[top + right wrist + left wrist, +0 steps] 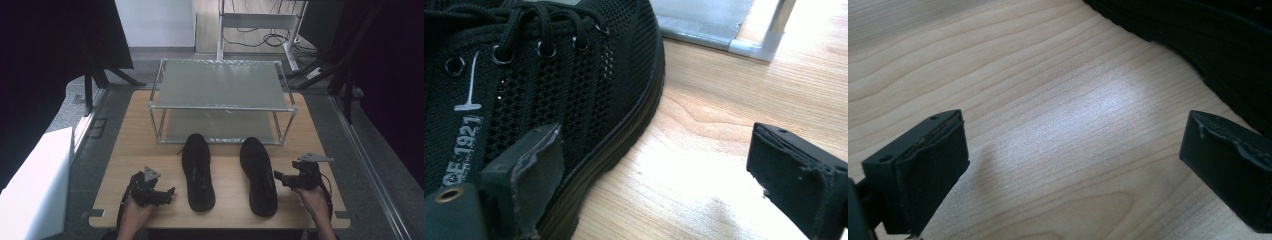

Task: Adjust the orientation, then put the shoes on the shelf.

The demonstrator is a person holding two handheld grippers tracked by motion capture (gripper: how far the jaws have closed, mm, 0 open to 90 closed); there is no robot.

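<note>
Two black mesh shoes lie side by side on the wooden table, toes toward the rack: the left shoe (197, 171) and the right shoe (258, 175). My left gripper (170, 192) rests low on the table just left of the left shoe's heel, open, with bare wood between its jaws (1075, 165); the shoe's black sole (1208, 45) shows at the upper right there. My right gripper (278, 177) sits at the right shoe's outer side, open. Its left jaw hangs over the laced mesh shoe (549, 75), which carries white lettering; nothing is gripped (656, 180).
A two-level metal-framed rack (220, 85) with grey shelves stands at the far half of the table (125, 150); its lower corner post (774, 30) is close beyond the right shoe. A white box (35, 185) stands on the floor at the left. Black curtains flank the table.
</note>
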